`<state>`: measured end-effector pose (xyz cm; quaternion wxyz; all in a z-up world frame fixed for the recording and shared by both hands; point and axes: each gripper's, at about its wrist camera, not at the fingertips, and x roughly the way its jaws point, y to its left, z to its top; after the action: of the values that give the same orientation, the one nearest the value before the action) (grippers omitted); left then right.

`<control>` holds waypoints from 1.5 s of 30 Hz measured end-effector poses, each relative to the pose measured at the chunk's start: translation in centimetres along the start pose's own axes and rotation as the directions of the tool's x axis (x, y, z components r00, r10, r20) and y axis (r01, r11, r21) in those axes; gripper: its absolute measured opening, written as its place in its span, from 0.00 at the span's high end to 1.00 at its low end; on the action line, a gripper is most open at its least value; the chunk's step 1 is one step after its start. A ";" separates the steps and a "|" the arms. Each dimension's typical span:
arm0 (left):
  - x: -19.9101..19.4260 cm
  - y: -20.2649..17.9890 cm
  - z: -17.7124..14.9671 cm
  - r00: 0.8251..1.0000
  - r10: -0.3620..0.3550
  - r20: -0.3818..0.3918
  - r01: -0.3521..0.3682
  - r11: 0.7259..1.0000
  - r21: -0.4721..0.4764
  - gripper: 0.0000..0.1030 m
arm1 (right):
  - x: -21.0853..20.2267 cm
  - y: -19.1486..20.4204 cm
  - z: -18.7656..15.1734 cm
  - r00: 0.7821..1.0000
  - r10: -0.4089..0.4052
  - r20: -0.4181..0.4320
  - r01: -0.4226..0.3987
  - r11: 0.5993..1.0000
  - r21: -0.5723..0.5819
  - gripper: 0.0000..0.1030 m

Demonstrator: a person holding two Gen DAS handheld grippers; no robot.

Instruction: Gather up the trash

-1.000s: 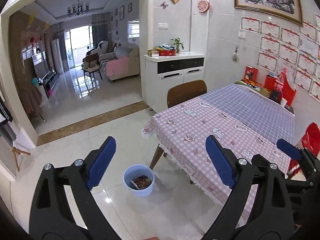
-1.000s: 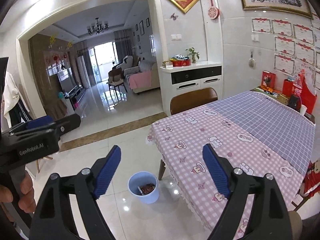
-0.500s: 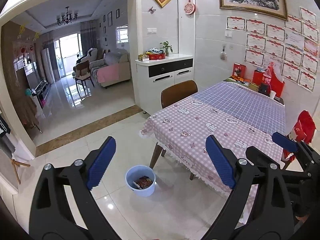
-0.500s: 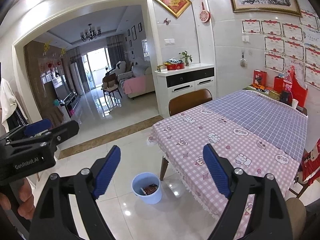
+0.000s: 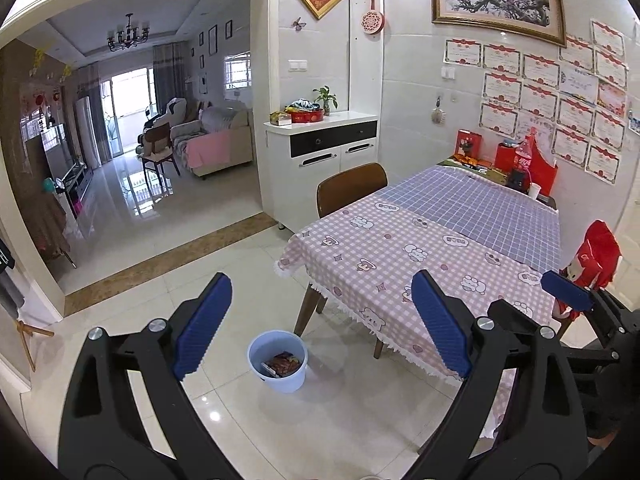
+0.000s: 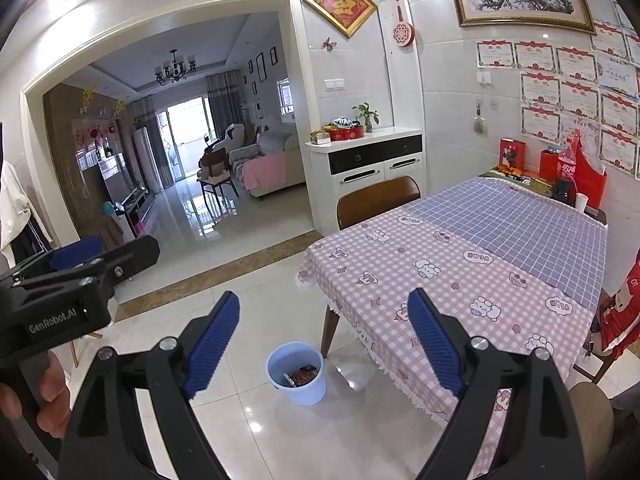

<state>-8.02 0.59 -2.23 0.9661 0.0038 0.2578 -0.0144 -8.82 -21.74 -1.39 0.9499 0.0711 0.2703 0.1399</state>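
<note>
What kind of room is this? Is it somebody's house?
Yes, it looks like a home's dining room. There is a table under checked cloths with a chair tucked in, a white cabinet by the wall, and a living room with a sofa through the opening.

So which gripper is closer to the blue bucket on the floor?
Hard to say. The left gripper and right gripper are side by side, both open and well short of the blue bucket, which sits between each one's fingers.
</note>
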 end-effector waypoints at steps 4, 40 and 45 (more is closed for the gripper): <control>-0.1 0.1 0.1 1.000 0.000 0.005 0.000 1.000 0.003 0.13 | 0.0 0.2 -0.1 1.000 0.002 -0.005 -0.002 1.000 0.008 0.18; -0.2 0.8 0.0 1.000 0.016 0.005 -0.016 1.000 -0.003 0.13 | 0.8 0.3 0.0 0.999 0.027 -0.030 -0.026 1.000 0.013 0.18; -0.1 0.7 -0.1 1.000 0.016 0.005 -0.016 1.000 0.002 0.13 | 0.9 0.3 0.0 0.999 0.028 -0.033 -0.027 1.000 0.015 0.18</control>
<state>-8.12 1.26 -2.29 0.9667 0.0066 0.2556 -0.0069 -8.20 -21.21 -1.79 0.9427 0.0795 0.2859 0.1522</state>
